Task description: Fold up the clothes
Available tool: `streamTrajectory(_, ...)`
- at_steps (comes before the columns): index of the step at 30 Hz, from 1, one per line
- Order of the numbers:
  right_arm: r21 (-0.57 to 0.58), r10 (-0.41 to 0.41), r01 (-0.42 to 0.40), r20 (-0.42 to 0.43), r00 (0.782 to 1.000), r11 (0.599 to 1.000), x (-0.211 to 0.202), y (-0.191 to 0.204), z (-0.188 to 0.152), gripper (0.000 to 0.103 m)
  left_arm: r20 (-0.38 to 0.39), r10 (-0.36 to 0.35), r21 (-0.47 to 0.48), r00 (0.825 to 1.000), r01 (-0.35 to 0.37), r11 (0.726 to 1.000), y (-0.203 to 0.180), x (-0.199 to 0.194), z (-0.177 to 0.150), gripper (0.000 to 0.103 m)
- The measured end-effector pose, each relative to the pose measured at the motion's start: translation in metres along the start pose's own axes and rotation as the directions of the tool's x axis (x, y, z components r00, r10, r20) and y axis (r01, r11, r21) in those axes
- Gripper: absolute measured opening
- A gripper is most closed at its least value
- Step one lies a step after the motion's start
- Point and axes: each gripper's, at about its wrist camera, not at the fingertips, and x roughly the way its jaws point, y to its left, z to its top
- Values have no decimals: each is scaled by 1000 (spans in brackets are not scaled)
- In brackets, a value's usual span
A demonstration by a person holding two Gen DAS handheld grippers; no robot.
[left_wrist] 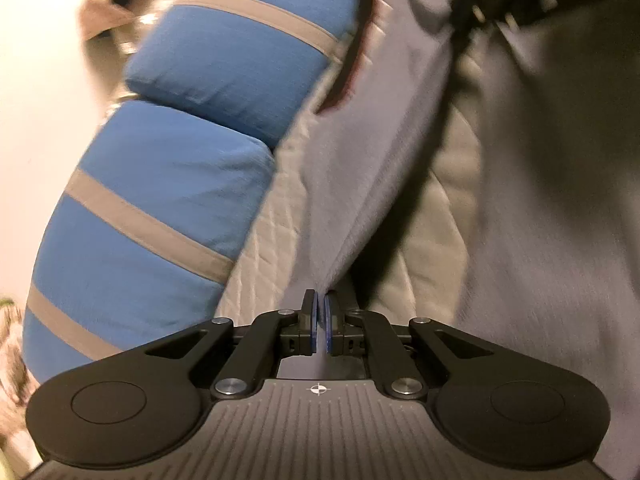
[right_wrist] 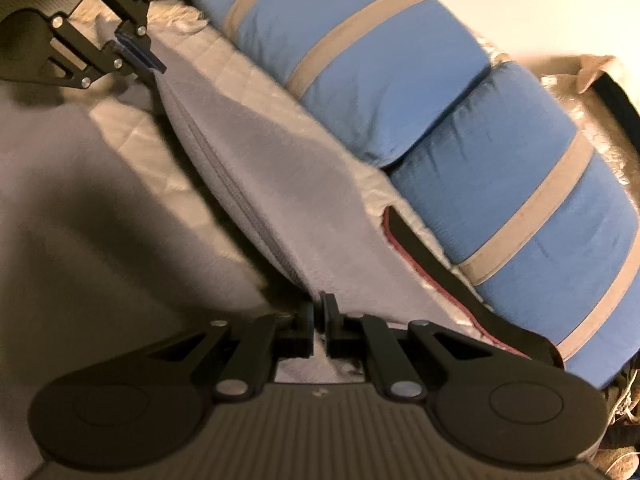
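left hand-held gripper (left_wrist: pixel 320 322) clamped on grey garment (left_wrist: pixel 360 152) edge | right hand-held gripper (right_wrist: pixel 319 320) clamped on its other end | garment stretched between them over quilted bed (right_wrist: pixel 248 64) | blue pillows (right_wrist: pixel 440 92) beyond

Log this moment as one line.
left gripper: shut on grey garment | right gripper: shut on same garment | garment stretched between them, over quilted bed | blue striped pillows beside

blur: my right hand-held gripper (left_wrist: pixel 516 0) smeared dark at top of left view | cut off: grey garment (left_wrist: pixel 540 200) runs past right edge | hidden: pinched cloth edge inside my pads
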Motion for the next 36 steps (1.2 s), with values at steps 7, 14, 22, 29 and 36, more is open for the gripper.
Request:
streamTrajectory(7, -5, 2, -2, 4, 1000, 1000, -3, 5, -2, 15, -50, -11, 43, 999, 13, 999, -10, 7, -4, 4)
streamTrajectory(14, 57, -35, 33, 33, 999, 998, -8, -1, 0, 56, -50, -92, -97, 994, 87, 991, 14, 1, -10, 7)
streamTrajectory(22, 217, -83, 60, 101, 991, 974, -22, -21, 6, 96, -92, -103, -583, 990, 30, 812, 109, -5, -81, 63)
streamTrajectory(29, 197, -86, 64, 105, 991, 978, -21, -18, 5, 101, -411, -139, -888, 901, -361, 284, 177, 35, -180, 63)
streamTrajectory(36, 195, -85, 62, 107, 991, 979, -20, -17, 5, 102, -237, -277, -909, 931, -313, -274, 188, 44, -256, 62)
